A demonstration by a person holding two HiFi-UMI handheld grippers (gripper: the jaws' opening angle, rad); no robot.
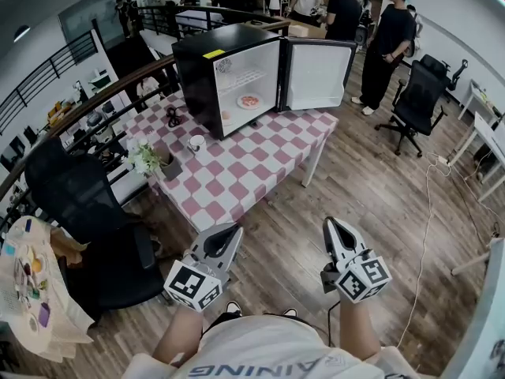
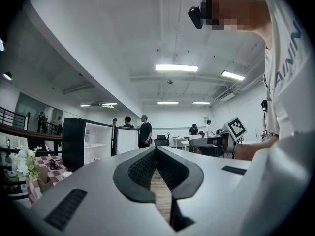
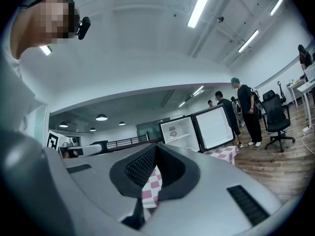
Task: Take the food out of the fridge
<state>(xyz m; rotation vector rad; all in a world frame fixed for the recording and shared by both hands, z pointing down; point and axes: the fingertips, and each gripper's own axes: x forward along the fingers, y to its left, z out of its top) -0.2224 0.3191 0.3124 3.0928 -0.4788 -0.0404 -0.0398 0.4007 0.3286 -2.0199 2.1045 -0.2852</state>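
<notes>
The left gripper (image 1: 230, 232) and right gripper (image 1: 332, 226) were held shut and empty at lower centre. The food (image 1: 249, 101) was seen inside the open fridge (image 1: 197, 77), upper centre. It might be shoved deeper by unopened jaws.

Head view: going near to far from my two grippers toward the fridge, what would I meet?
The left gripper and right gripper, side by side → wood floor → checkered table → white cup → open fridge with the food low inside → people standing behind.
</notes>
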